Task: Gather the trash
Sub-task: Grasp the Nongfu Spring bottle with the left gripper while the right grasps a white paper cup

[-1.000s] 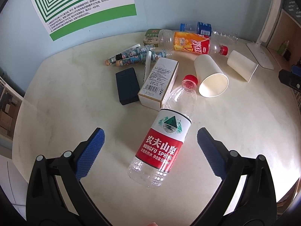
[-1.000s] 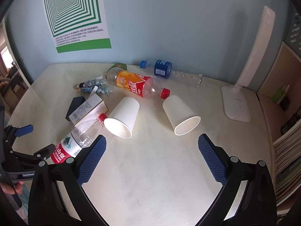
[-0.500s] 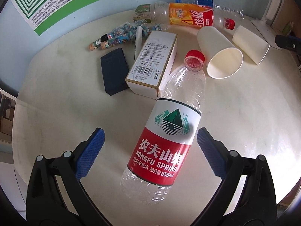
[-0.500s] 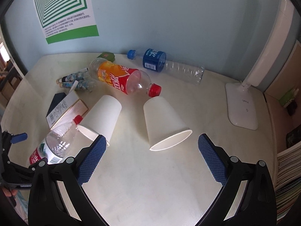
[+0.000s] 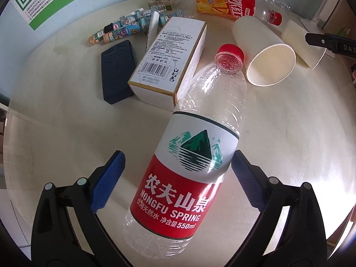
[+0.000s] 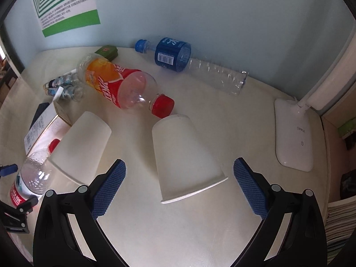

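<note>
An empty water bottle [image 5: 191, 160] with a red and white label and a red cap lies on the pale round table [image 5: 57, 133]. My left gripper [image 5: 178, 169] points down over it, jaws closing with the bottle's labelled body between them. A gap shows at the left pad [image 5: 109, 182], and the right pad sits close to the label. A white paper cup [image 6: 184, 155] lies on its side, mouth toward me, between the wide-open fingers of my right gripper [image 6: 179, 173]. Neither pad touches the cup.
A second paper cup [image 6: 82, 142] lies to the left. Behind are an orange soda bottle [image 6: 115, 82] and a blue-labelled clear bottle [image 6: 173, 53]. A white box [image 5: 171, 60], a dark case [image 5: 116, 66] and small bottles [image 5: 124, 29] lie nearby. A white lamp base [image 6: 293, 133] stands at the right.
Both grippers have come down toward the table. The water bottle now fills the space between the left jaws, which have narrowed a little. The right gripper has shifted over the right-hand cup.
</note>
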Available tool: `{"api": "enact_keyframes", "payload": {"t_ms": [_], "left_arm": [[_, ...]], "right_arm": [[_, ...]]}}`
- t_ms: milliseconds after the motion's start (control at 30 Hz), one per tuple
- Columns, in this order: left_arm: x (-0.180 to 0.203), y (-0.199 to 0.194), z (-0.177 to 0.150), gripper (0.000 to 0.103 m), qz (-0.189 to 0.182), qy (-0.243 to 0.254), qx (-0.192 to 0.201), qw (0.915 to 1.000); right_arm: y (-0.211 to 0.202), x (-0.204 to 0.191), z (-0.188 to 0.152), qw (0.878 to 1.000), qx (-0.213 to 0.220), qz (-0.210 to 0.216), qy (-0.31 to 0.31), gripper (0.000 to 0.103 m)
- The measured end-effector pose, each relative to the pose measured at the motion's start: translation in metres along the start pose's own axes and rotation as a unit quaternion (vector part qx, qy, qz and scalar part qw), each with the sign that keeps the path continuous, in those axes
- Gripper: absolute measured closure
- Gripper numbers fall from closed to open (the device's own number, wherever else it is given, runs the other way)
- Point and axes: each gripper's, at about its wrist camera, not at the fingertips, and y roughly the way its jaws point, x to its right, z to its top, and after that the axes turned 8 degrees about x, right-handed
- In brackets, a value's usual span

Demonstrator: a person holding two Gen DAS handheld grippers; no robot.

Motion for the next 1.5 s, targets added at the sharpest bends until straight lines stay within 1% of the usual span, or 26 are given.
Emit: {"api": "enact_keyframes", "payload": {"t_ms": [33,67,133,167,200,233,300,467,567,767,867,1133,1233,1333,1433,1500], "left_arm": [[0.001,0.003,0.0,0.022,-0.006,-0.001,-0.003,1.0],[0.002,0.005,0.0,0.027,-0.011,-0.001,-0.005,0.9999],[0.003,0.005,0.0,0.03,-0.014,0.001,-0.004,0.9999],[0.003,0.005,0.0,0.03,-0.016,-0.001,-0.003,0.9999],[0.002,0.004,0.0,0.03,-0.019,-0.006,-0.002,0.9998],[0.001,0.003,0.0,0.031,-0.023,-0.011,0.0,0.9997],[-0.001,0.004,-0.001,0.031,-0.029,-0.016,0.0,0.9995],[0.0,-0.006,-0.006,0.034,-0.038,-0.018,0.008,0.9991],[0.001,-0.012,-0.008,0.038,-0.04,-0.017,0.012,0.999],[0.005,-0.034,-0.015,0.039,-0.047,-0.015,0.023,0.9985],[0.004,-0.041,-0.017,0.039,-0.05,-0.014,0.031,0.9982],[0.002,-0.073,-0.031,0.041,-0.06,-0.032,0.064,0.9957],[0.002,-0.086,-0.039,0.041,-0.064,-0.04,0.075,0.9944],[-0.001,-0.099,-0.047,0.041,-0.059,-0.052,0.086,0.9932],[-0.009,-0.112,-0.058,0.041,-0.054,-0.071,0.097,0.9913],[-0.017,-0.123,-0.067,0.041,-0.044,-0.085,0.101,0.9903]], "right_arm": [[0.006,0.002,0.0,1.0,-0.005,0.002,0.001,0.007],[0.011,0.002,0.0,1.0,-0.009,0.006,0.001,0.007],[0.019,0.003,-0.001,1.0,-0.019,0.009,-0.002,0.009],[0.023,0.003,-0.002,1.0,-0.023,0.01,-0.006,0.013],[0.027,0.002,-0.003,0.999,-0.028,0.013,-0.008,0.018],[0.031,0.002,-0.003,0.999,-0.037,0.017,-0.009,0.029],[0.034,0.002,-0.004,0.999,-0.044,0.023,-0.006,0.029],[0.031,-0.001,-0.007,0.999,-0.038,0.027,-0.01,0.035],[0.025,-0.001,-0.011,0.999,-0.033,0.033,-0.005,0.036],[0.008,0.002,-0.025,0.998,-0.031,0.055,0.014,0.037],[-0.01,0.008,-0.027,0.998,-0.027,0.061,0.01,0.037],[-0.072,0.007,-0.031,0.997,0.01,0.07,-0.013,0.037],[-0.087,0.001,-0.034,0.997,0.02,0.074,-0.022,0.037],[-0.099,-0.01,-0.035,0.995,0.031,0.086,-0.031,0.037],[-0.112,-0.028,-0.034,0.992,0.043,0.105,-0.049,0.037],[-0.121,-0.042,-0.032,0.989,0.049,0.125,-0.063,0.037]]}}
